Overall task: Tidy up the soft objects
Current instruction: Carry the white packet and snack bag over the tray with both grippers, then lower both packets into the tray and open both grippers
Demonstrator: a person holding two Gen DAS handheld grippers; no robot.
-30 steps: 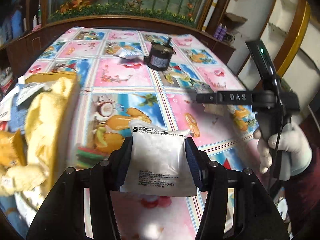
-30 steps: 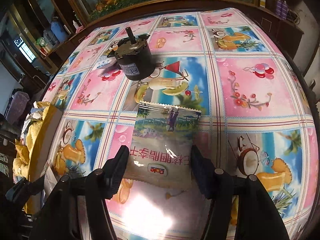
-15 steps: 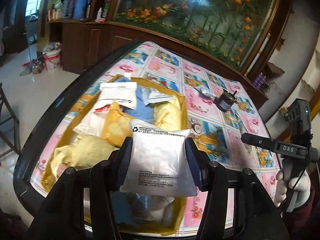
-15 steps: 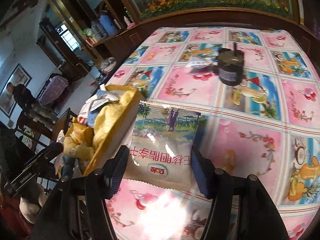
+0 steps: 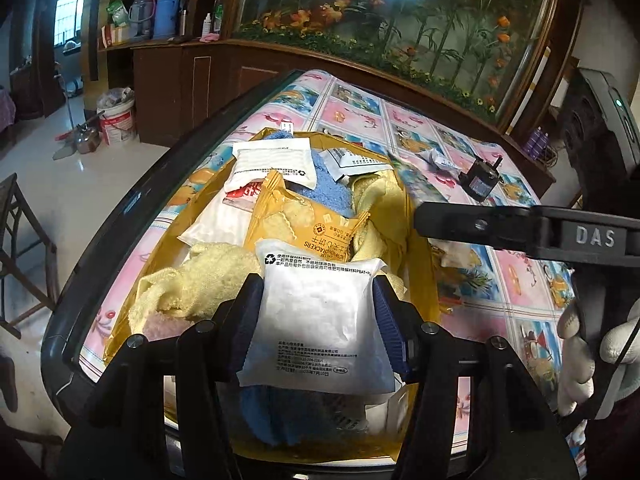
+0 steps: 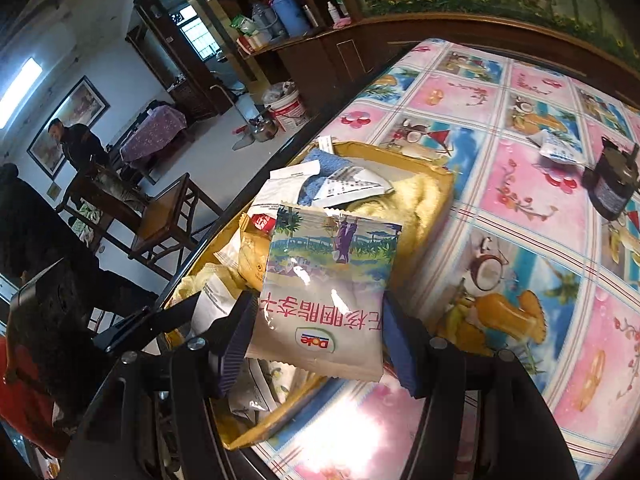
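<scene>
While the left gripper (image 5: 316,320) hung over the near end of the yellow box (image 5: 416,240), its jaws were opening with the white pouch (image 5: 320,320) still standing between the blue pads (image 5: 386,320), which lay against the pouch's two side edges. That pouch's long axis ran away from the camera, its recycling-mark end pointing toward the middle of the box and its date-printed end toward the wrist. Just beyond it in the box lay an orange cracker packet (image 5: 304,220), a blue cloth (image 5: 328,188), yellow towels (image 5: 192,280) and more white sachets (image 5: 272,160), heaped level with the box's rim, so little free room showed inside. The right gripper (image 6: 316,320) was clamped on the Dole snack packet (image 6: 328,288) above the box's near right corner, logo end toward the wrist and scenic end pointing over the box toward its far wall (image 6: 400,152). Right of the box, the patterned tablecloth (image 6: 520,184) lay mostly bare, with a small sachet (image 6: 556,148) and a black motor (image 6: 612,184) well apart from the box. The table's dark edge ran just left of the box.
</scene>
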